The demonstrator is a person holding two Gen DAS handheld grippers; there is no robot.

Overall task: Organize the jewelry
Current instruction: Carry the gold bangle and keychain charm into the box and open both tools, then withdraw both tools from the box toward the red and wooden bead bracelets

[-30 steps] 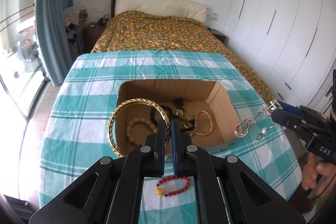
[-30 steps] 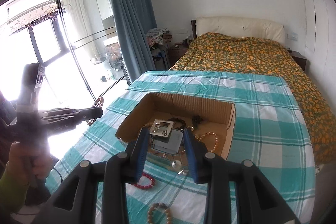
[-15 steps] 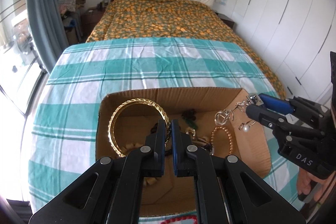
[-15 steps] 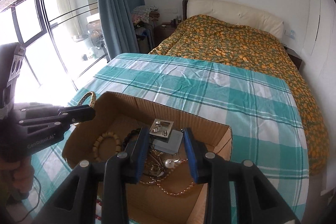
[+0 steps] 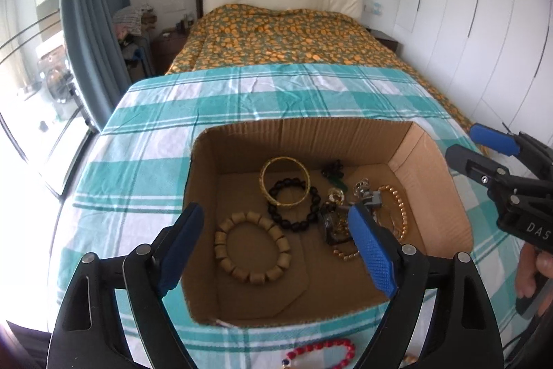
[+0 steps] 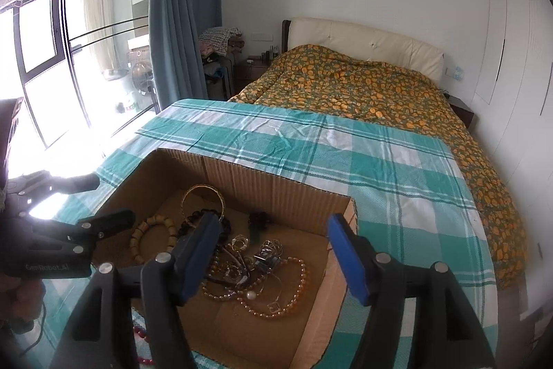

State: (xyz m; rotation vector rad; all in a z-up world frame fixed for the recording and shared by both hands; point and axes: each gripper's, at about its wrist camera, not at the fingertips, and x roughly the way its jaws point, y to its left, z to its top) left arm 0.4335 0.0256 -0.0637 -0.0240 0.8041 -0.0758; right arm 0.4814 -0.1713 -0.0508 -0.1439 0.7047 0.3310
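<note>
An open cardboard box (image 5: 304, 130) (image 6: 262, 178) stands on the checked cloth. On its floor lie a gold bangle (image 5: 285, 159) (image 6: 202, 186), a black bead bracelet (image 5: 293, 225), a wooden bead bracelet (image 5: 221, 241) (image 6: 138, 234), a gold bead necklace (image 5: 401, 213) (image 6: 302, 272) and a silver clasp piece (image 5: 368, 194) (image 6: 268, 253). My left gripper (image 5: 274, 213) (image 6: 110, 199) hovers over the box's near left, jaws opening and empty. My right gripper (image 6: 273, 223) (image 5: 465, 144) hangs over the right side, jaws also opening, gripping nothing.
A red bead bracelet (image 5: 321, 348) (image 6: 141, 334) lies on the teal checked tablecloth (image 5: 242, 99) in front of the box. A bed with an orange-patterned cover (image 5: 283, 37) stands beyond the table. A hand (image 5: 532, 272) holds the right gripper's handle.
Both grippers sank toward the box and opened. The gold bangle left the left jaws and now lies in the box. The silver clasp piece left the right jaws and rests among the jewelry.
</note>
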